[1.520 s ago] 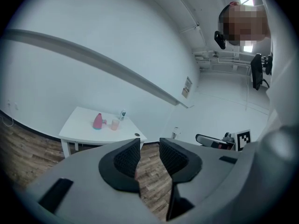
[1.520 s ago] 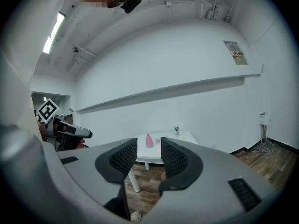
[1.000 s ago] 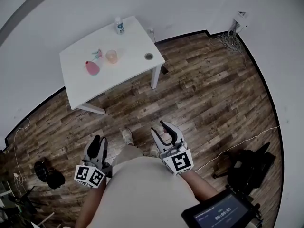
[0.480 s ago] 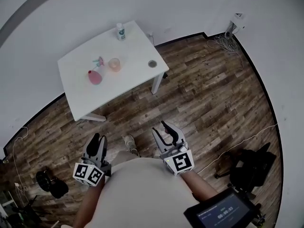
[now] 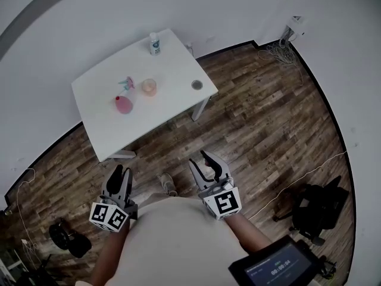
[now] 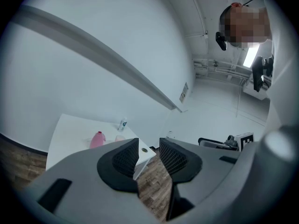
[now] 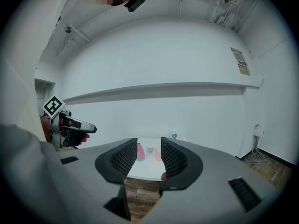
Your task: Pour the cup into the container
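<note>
A white table [image 5: 172, 70] stands against the wall, well ahead of both grippers. On it are a clear cup [image 5: 149, 87] with an orange tint, a pink spray bottle [image 5: 123, 103] to its left, a small white bottle [image 5: 155, 43] at the far edge and a small dark round thing [image 5: 197, 84] near the right corner. My left gripper [image 5: 121, 176] and right gripper [image 5: 205, 161] are held level over the wooden floor, both shut with only a narrow slit and nothing between the jaws. Past the left gripper [image 6: 148, 146] I see the spray bottle [image 6: 97, 139]. The right gripper [image 7: 149, 146] partly hides the cup [image 7: 157, 154].
Black bags [image 5: 312, 207] lie on the floor at the right and a black object [image 5: 68, 237] at the lower left. Cables [image 5: 286, 49] are heaped in the far right corner. A screen [image 5: 274, 268] sits at the person's right hip. A shoe [image 5: 168, 183] shows between the grippers.
The table and its objects have drawn closer and shifted lower in the head view as the person walks toward it. Both grippers keep their pose in front of the body.
</note>
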A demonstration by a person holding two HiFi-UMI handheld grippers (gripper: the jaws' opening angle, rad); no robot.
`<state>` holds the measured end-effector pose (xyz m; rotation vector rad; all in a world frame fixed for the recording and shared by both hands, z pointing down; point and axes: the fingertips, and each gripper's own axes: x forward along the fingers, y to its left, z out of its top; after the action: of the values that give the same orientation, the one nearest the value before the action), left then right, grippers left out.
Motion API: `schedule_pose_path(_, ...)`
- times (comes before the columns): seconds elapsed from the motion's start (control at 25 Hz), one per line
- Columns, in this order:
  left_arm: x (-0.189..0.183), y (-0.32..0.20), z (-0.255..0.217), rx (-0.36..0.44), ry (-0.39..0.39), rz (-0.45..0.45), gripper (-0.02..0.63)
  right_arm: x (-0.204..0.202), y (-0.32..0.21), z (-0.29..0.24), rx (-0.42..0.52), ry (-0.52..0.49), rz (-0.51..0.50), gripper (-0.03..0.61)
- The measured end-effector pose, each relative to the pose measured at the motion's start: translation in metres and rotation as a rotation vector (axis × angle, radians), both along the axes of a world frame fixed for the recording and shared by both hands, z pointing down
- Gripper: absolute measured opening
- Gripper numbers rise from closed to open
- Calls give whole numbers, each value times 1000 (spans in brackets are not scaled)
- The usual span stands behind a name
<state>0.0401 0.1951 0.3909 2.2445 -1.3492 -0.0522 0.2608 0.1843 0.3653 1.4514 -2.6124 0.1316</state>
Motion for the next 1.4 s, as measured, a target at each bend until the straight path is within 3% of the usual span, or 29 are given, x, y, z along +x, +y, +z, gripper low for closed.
schedule_pose_path(0.36,-23,-25,8,16,16,28,135,-14,-20,5,1,8,65,146)
schedule_pose_path(0.76,-35,-45,13,22,40,2,135,-12,-50,5,12,68,46,146)
schedule_pose_path(1.4,11,-83,4,9,0,-161,135,18,-133,2,8,36,-149,146)
